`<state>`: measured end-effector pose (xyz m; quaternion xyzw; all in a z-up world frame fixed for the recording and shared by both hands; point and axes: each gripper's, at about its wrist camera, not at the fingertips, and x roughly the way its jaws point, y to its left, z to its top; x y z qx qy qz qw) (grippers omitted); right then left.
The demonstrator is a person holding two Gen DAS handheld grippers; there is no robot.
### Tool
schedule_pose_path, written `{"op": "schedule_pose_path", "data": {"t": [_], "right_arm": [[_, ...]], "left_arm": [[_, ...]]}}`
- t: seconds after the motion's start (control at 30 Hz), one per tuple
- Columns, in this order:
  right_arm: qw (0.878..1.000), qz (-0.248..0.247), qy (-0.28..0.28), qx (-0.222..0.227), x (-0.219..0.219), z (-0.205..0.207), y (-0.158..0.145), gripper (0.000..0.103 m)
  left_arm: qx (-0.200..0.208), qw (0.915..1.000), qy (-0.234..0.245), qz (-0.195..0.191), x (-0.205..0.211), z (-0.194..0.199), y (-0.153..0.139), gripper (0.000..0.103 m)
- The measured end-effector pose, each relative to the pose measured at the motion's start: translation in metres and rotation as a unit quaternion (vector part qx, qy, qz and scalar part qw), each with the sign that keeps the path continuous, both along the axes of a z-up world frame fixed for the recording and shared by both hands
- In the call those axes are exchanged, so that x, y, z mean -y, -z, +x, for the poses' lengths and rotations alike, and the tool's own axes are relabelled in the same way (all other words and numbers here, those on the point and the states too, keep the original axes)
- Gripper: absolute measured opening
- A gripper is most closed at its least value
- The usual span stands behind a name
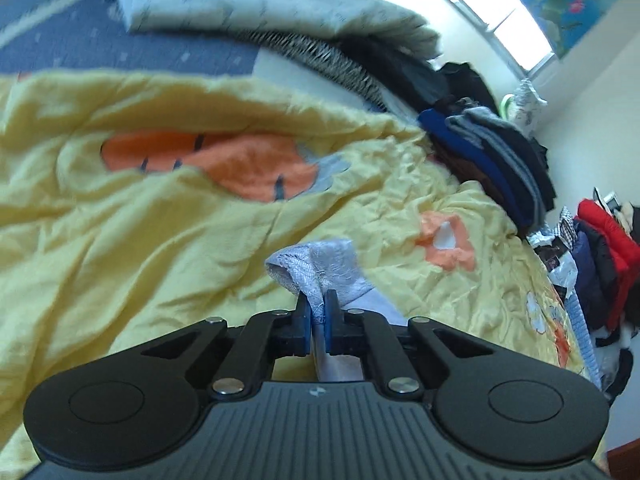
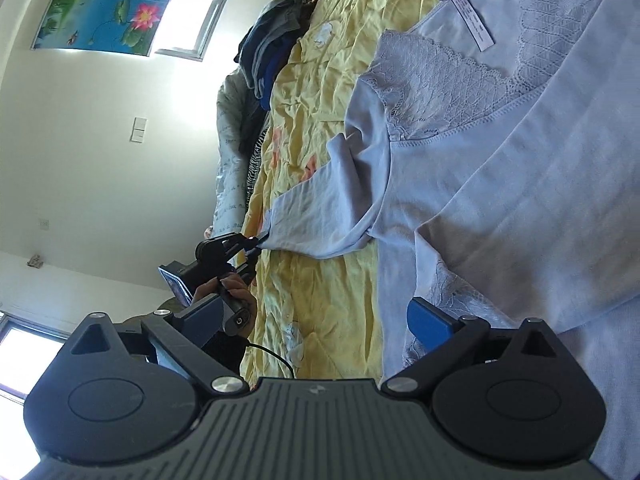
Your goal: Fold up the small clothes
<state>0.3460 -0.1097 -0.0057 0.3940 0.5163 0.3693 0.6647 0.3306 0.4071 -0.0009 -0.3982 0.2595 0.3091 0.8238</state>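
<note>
A pale lilac garment with lace trim [image 2: 500, 168] lies on a yellow bedsheet [image 2: 320, 280]. In the left wrist view my left gripper [image 1: 318, 312] is shut on a corner of the lilac garment [image 1: 320, 268], lifted a little above the yellow sheet [image 1: 160, 240]. In the right wrist view that left gripper [image 2: 256, 246] pulls one strip of the garment out to the side. My right gripper [image 2: 320, 328] is open, with one blue pad [image 2: 430, 326] over the garment's lace edge and the other off the bed's side.
A pile of dark folded clothes [image 1: 492, 156] lies along the far side of the bed, with a white printed quilt [image 1: 248, 0] behind it. More clothes [image 1: 600, 248] hang past the bed's end. A wall with a window [image 2: 192, 8] is beside the bed.
</note>
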Motion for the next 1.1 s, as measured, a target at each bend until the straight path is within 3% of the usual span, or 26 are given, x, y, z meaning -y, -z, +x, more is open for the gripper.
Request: {"op": "schedule_pose_path", "data": {"t": [0.1, 0.17, 0.27, 0.43, 0.5, 0.57, 0.63, 0.7, 0.77, 0.8, 0.83, 0.9, 1.0, 1.1], "right_arm": [[1.000, 0.004, 0.005, 0.001, 0.007, 0.003, 0.001, 0.098], [1.000, 0.005, 0.015, -0.002, 0.013, 0.006, 0.003, 0.098], [0.999, 0.022, 0.033, -0.012, 0.026, 0.011, 0.010, 0.099], [0.997, 0.038, 0.065, -0.034, 0.041, 0.028, 0.026, 0.100], [0.995, 0.044, 0.077, -0.048, 0.044, 0.038, 0.037, 0.097], [0.993, 0.052, 0.083, -0.067, 0.044, 0.047, 0.043, 0.098], [0.993, 0.058, 0.080, -0.065, 0.041, 0.054, 0.041, 0.098], [0.994, 0.048, 0.076, -0.055, 0.035, 0.060, 0.037, 0.099], [0.995, 0.039, 0.071, -0.055, 0.027, 0.067, 0.036, 0.099], [0.996, 0.036, 0.066, -0.055, 0.022, 0.071, 0.035, 0.099], [0.996, 0.031, 0.060, -0.055, 0.017, 0.074, 0.035, 0.099], [0.997, 0.021, 0.042, -0.060, 0.005, 0.080, 0.036, 0.100], [0.997, 0.017, 0.028, -0.072, -0.007, 0.084, 0.042, 0.100], [0.997, 0.012, 0.027, -0.069, -0.012, 0.083, 0.039, 0.100]], "left_arm": [[0.010, 0.9963, 0.046, 0.072, 0.033, 0.002, -0.024, 0.006], [0.021, 0.9869, 0.099, 0.126, 0.072, 0.003, -0.043, 0.006], [0.043, 0.9627, 0.201, 0.176, 0.144, 0.001, -0.058, 0.006], [0.048, 0.9138, 0.368, 0.164, 0.252, -0.008, -0.033, 0.006], [0.029, 0.8844, 0.440, 0.153, 0.284, -0.007, -0.014, 0.006], [0.010, 0.8724, 0.463, 0.157, 0.301, -0.010, -0.004, 0.007], [0.005, 0.8683, 0.472, 0.153, 0.304, -0.014, -0.004, 0.008], [0.010, 0.8672, 0.483, 0.123, 0.296, -0.019, -0.007, 0.009], [0.017, 0.8676, 0.486, 0.103, 0.288, -0.027, -0.014, 0.017], [0.017, 0.8678, 0.486, 0.104, 0.286, -0.032, -0.018, 0.034], [0.018, 0.8686, 0.483, 0.110, 0.284, -0.037, -0.021, 0.061], [0.041, 0.8749, 0.463, 0.135, 0.281, -0.051, -0.029, 0.089], [0.052, 0.8700, 0.469, 0.141, 0.282, -0.057, -0.033, 0.090], [0.054, 0.8780, 0.456, 0.134, 0.278, -0.059, -0.035, 0.090]]}}
